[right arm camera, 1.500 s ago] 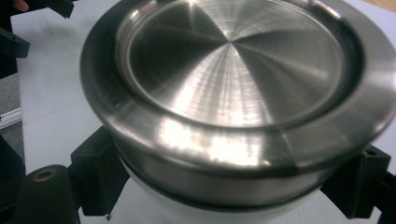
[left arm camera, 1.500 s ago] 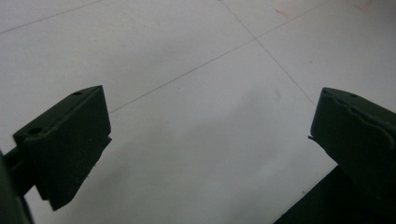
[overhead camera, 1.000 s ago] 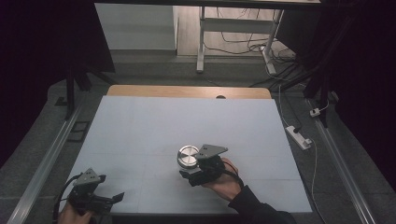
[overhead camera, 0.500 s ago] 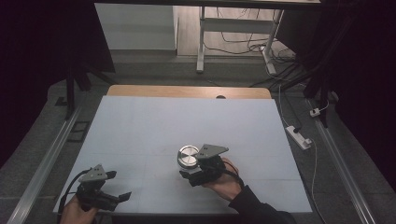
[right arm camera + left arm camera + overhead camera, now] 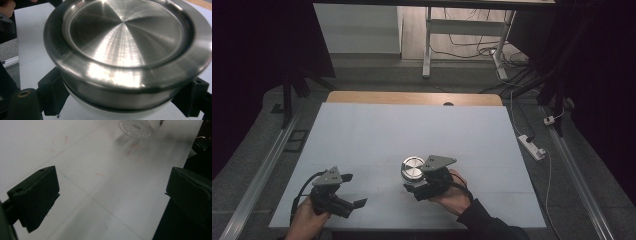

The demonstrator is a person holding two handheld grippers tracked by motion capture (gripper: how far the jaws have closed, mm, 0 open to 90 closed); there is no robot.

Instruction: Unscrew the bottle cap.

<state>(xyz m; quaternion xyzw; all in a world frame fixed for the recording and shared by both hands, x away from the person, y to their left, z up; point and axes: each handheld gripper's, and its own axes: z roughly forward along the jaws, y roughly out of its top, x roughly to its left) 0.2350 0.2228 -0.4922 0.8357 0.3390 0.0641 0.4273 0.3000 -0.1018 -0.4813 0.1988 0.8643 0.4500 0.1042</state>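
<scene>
On the white table (image 5: 412, 130), near its front edge, a round jar with a brushed steel lid (image 5: 412, 168) is pinched between the jaws of the right gripper (image 5: 414, 184). At eight o'clock from it, well apart, the left gripper (image 5: 353, 190) is held with jaws spread.

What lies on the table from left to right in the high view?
Left hand-held gripper → metal tin → right hand-held gripper, its jaws around the tin's base, with the person's hand behind it.
</scene>
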